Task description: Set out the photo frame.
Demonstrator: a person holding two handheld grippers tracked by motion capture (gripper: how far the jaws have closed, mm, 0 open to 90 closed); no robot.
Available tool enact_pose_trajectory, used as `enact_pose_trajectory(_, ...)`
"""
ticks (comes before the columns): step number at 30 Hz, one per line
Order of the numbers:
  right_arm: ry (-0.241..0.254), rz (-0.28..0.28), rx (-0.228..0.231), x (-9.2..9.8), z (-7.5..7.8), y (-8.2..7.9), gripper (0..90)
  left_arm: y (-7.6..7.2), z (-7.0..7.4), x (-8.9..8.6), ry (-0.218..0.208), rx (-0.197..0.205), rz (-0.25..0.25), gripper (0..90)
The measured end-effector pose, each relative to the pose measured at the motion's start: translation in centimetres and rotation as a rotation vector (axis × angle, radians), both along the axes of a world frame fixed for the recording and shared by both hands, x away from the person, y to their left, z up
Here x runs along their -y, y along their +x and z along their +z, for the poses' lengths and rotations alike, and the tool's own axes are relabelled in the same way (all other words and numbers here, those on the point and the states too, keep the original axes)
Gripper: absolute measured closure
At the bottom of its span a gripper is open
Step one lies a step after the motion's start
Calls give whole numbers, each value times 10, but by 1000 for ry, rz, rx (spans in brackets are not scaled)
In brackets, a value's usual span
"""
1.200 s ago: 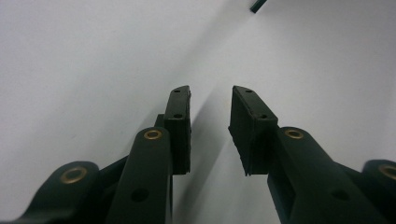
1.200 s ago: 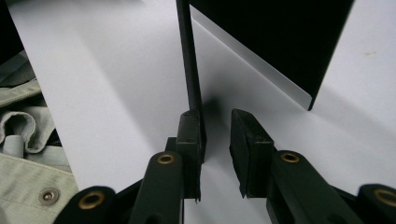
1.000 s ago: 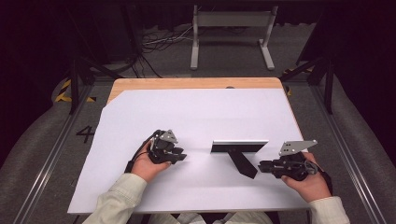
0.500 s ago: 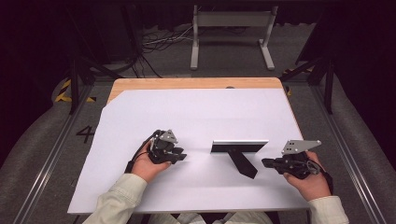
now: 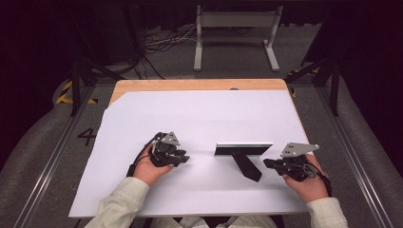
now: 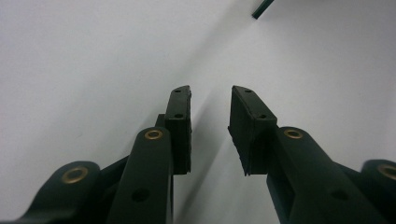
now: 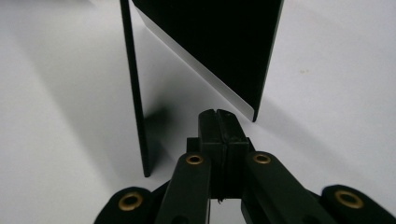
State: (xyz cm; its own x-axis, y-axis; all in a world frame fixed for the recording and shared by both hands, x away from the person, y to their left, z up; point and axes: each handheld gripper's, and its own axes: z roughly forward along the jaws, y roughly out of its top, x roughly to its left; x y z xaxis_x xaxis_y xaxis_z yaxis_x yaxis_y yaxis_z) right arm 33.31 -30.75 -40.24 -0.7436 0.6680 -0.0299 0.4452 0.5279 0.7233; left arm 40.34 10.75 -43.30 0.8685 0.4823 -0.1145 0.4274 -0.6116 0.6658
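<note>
My right hand-held gripper (image 5: 267, 163), jaws pressed together on nothing, rests just beside the black picture frame (image 5: 243, 149) standing on the white surface (image 5: 204, 114). My left hand-held gripper (image 5: 185, 157) is parted, empty.

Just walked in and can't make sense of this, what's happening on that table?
A person sits at a table covered in white paper, a claw in each hand. A black picture frame stands upright on its back leg in the middle. The right claw is shut with nothing in it, just beside the frame's leg. The left claw rests open on the paper, apart from the frame.
</note>
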Motion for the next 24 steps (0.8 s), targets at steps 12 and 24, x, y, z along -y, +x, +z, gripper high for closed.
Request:
enact_pose_trajectory(12,-39,-1,15,-4,-13,7,900,-1,-2,-2,3,-2,6,699)
enact_pose_trajectory(24,-52,-17,4,-7,-22,15,900,-1,-2,-2,4,-4,4,699)
